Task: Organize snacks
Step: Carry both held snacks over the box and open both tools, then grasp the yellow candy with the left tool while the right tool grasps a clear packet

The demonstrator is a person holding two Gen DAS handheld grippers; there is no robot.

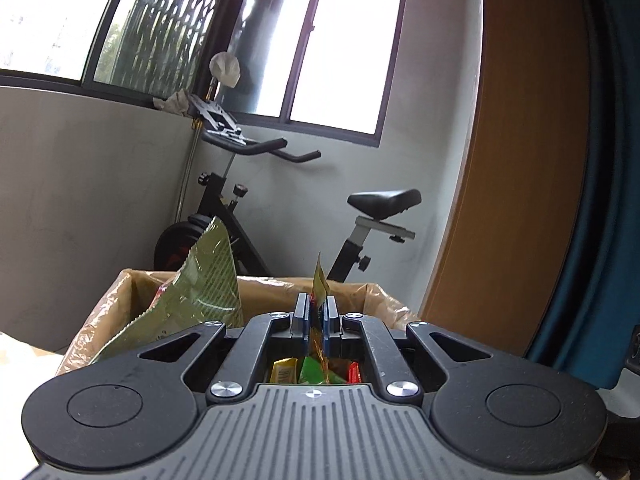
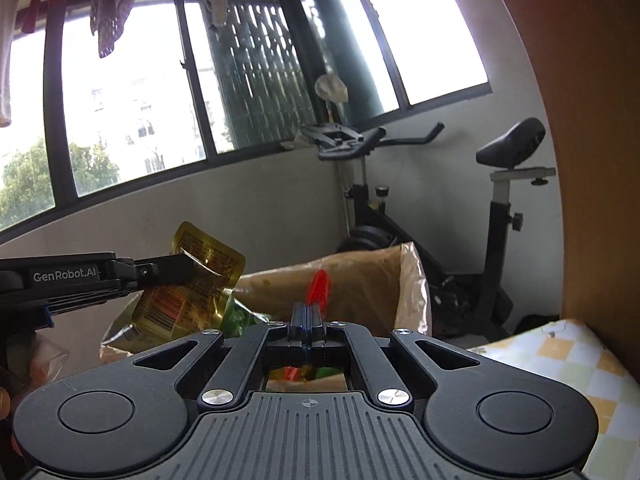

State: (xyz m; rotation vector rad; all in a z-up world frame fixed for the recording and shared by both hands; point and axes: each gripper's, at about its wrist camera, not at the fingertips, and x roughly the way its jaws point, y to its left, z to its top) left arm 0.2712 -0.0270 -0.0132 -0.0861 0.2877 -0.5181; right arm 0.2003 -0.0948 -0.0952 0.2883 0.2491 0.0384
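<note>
At lower centre, a gold foil snack pouch [image 1: 319, 280] is pinched by the left gripper [image 1: 318, 312] above the brown cardboard box [image 1: 260, 286]. A red wrapper [image 2: 319, 286] is pinched by the right gripper [image 2: 307, 316]. Both should be carried level, grips kept firm.

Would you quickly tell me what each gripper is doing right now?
Left gripper: shut on a gold snack pouch, above the box.
Right gripper: shut on a red packet.

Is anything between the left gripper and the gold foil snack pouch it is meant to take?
Nothing: the left gripper is already shut on the gold foil snack pouch, holding it above the plastic-lined cardboard box.
</note>
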